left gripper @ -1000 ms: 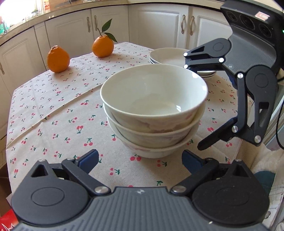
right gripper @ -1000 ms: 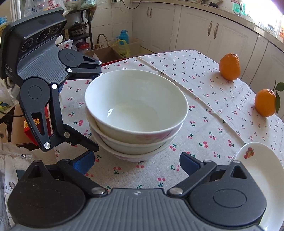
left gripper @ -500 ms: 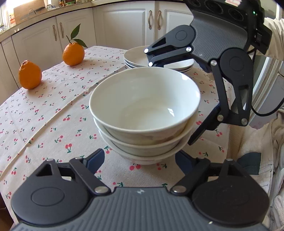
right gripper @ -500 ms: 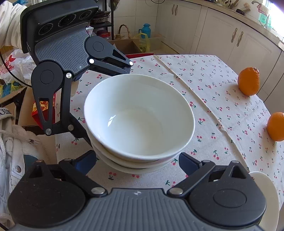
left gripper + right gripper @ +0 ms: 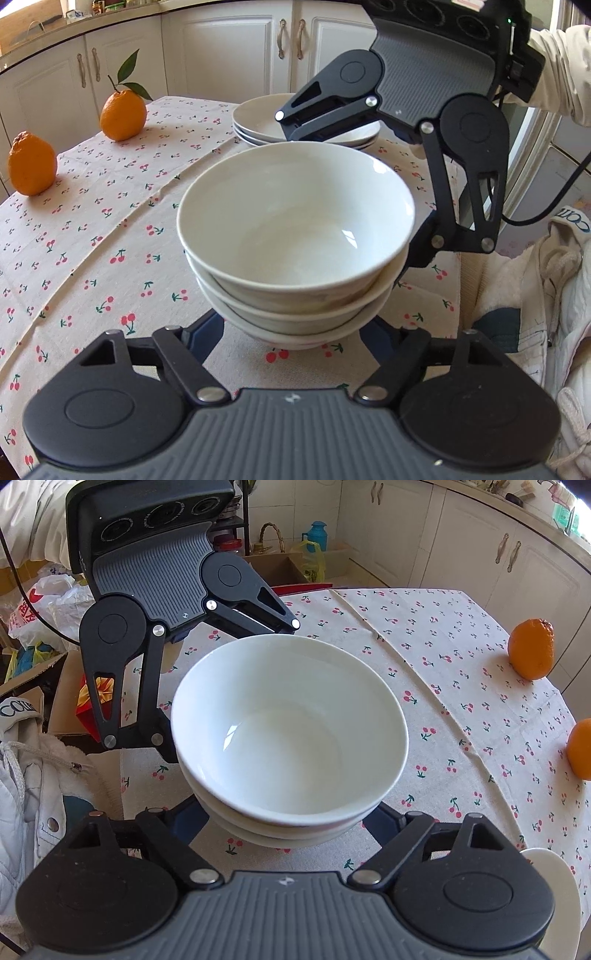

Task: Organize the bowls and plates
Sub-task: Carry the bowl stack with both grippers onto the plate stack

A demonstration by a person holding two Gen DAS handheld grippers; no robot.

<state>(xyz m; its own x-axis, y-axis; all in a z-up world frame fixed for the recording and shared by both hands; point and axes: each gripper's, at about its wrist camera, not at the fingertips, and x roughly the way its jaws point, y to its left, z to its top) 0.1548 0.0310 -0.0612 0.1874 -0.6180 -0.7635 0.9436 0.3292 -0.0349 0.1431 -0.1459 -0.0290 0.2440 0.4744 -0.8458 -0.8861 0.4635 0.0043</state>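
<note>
- Closing in from opposite sides, both grippers are now flanking the stack of bowls (image 5: 295, 251) on the tablecloth (image 5: 92, 229).
- The left gripper (image 5: 295, 332) — wide a second ago — is clamping the stack's base.
- The right gripper (image 5: 291, 812) is closing around it; contact is hidden.
- A two-handed lift is looking imminent; the plates (image 5: 258, 122) are sitting just behind the stack.
</note>
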